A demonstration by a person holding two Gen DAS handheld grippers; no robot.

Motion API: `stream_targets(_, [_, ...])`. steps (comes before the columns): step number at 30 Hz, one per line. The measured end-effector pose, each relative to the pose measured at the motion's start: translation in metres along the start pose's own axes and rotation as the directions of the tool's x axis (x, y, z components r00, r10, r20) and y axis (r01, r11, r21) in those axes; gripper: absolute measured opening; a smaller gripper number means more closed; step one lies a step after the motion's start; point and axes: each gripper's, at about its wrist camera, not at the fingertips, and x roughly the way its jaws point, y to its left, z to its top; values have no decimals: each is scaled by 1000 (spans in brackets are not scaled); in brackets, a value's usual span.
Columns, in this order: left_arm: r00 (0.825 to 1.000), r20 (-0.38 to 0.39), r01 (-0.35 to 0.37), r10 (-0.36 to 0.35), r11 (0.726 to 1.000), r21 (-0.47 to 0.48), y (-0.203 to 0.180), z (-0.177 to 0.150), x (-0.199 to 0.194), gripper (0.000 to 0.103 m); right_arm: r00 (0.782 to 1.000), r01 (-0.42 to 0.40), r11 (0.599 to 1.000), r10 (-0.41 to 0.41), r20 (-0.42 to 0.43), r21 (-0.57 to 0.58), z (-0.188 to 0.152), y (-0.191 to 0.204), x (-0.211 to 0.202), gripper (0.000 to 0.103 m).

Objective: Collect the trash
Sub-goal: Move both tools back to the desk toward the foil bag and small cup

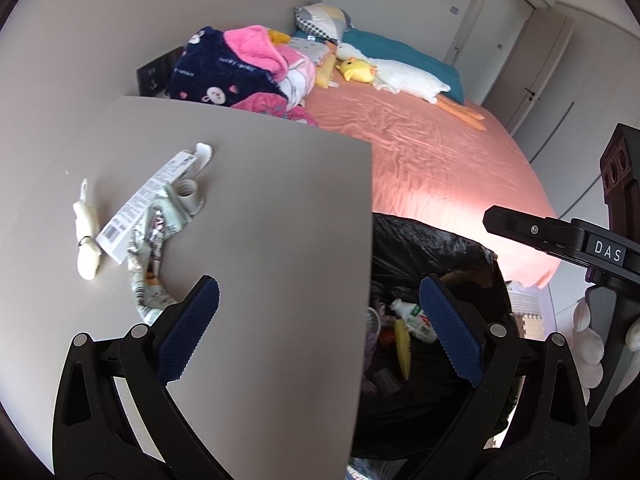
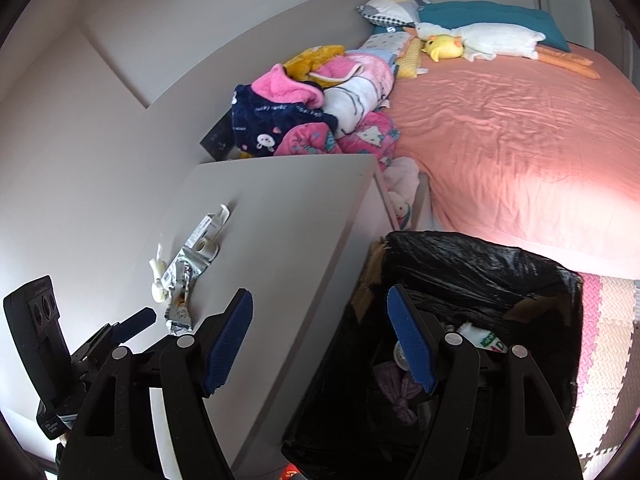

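On the beige nightstand top (image 1: 280, 200) lies a cluster of trash: a crumpled toothpaste tube (image 1: 154, 248), a flat barcode box (image 1: 148, 200), a cream-coloured small item (image 1: 86, 236) and a white cap (image 1: 203, 154). My left gripper (image 1: 324, 328) hangs open over the nightstand's right edge, to the right of the trash, with nothing between its fingers. A bin lined with a black bag (image 2: 480, 264) stands beside the nightstand and holds a white bottle (image 1: 416, 316) and a yellow tube (image 1: 402, 348). My right gripper (image 2: 320, 340) is open and empty, straddling the nightstand edge and the bin. The trash (image 2: 182, 284) sits to its left.
A bed with a salmon sheet (image 2: 520, 140) fills the right side. A pile of clothes (image 2: 312, 112) lies against the headboard behind the nightstand, with plush toys (image 2: 480, 44) farther back. Pink and beige foam mats (image 2: 608, 340) cover the floor right of the bin. A white-gloved hand (image 1: 588, 340) holds the right gripper.
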Motion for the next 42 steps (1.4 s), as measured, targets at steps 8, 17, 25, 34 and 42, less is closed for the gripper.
stream_targets(8, [998, -1, -56, 56, 997, -55, 33, -3, -3, 97, 999, -28, 999, 27, -30, -35, 4, 25, 25, 71])
stream_targets(17, [994, -4, -112, 112, 982, -154, 76, -5, 1, 94, 996, -66, 991, 58, -70, -114, 8, 56, 56, 71])
stream_targets(25, [986, -41, -167, 162, 967, -190, 98, -5, 18, 80, 992, -80, 985, 64, -108, -152, 17, 75, 82, 71])
stream_targets(34, [983, -108, -171, 151, 962, -213, 118, -6, 42, 53, 987, -81, 980, 53, -152, -182, 24, 89, 116, 67])
stream_targets(42, [981, -129, -168, 142, 961, -218, 128, -6, 52, 44, 981, -87, 970, 43, -191, -228, 28, 105, 145, 63])
